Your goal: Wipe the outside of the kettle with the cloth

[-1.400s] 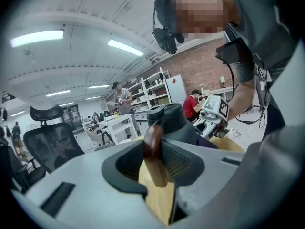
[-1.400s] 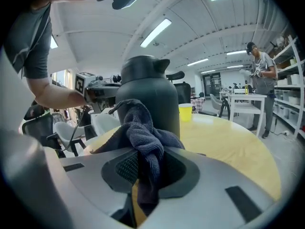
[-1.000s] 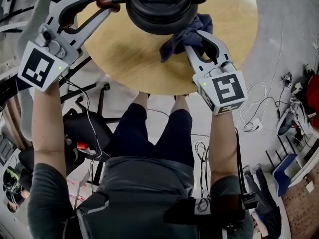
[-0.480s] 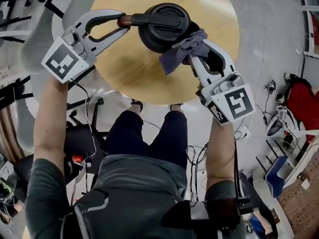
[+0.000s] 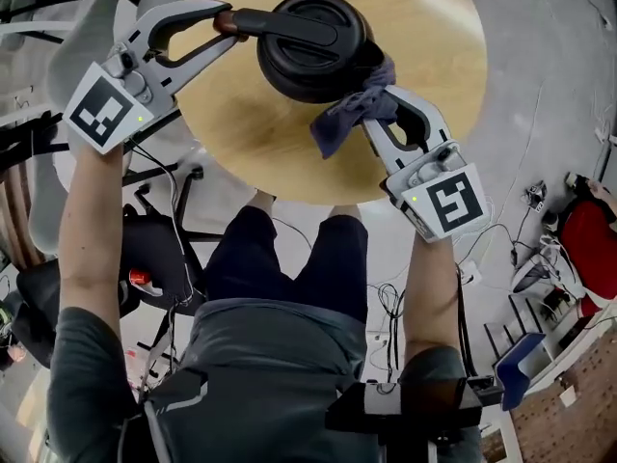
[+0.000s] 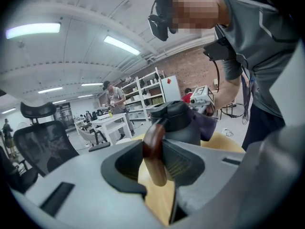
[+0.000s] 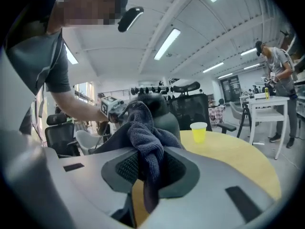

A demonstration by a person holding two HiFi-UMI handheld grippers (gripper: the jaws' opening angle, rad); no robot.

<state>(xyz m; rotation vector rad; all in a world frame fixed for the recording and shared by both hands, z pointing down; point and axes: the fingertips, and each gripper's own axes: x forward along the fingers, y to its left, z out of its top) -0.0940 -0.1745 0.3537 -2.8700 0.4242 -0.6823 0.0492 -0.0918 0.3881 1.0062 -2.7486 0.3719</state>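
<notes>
Two grips: the left gripper (image 5: 224,25) is clamped on the brown tip of the handle (image 5: 289,27) of the kettle (image 5: 308,61), which stands on the table (image 5: 251,138), while the right gripper (image 5: 379,102) pinches the cloth (image 5: 339,123) against the kettle's right side.

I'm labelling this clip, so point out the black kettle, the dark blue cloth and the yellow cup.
black kettle (image 5: 310,66), head view, top.
dark blue cloth (image 5: 339,126), head view, hanging fold.
yellow cup (image 7: 198,132), right gripper view, side wall.
</notes>
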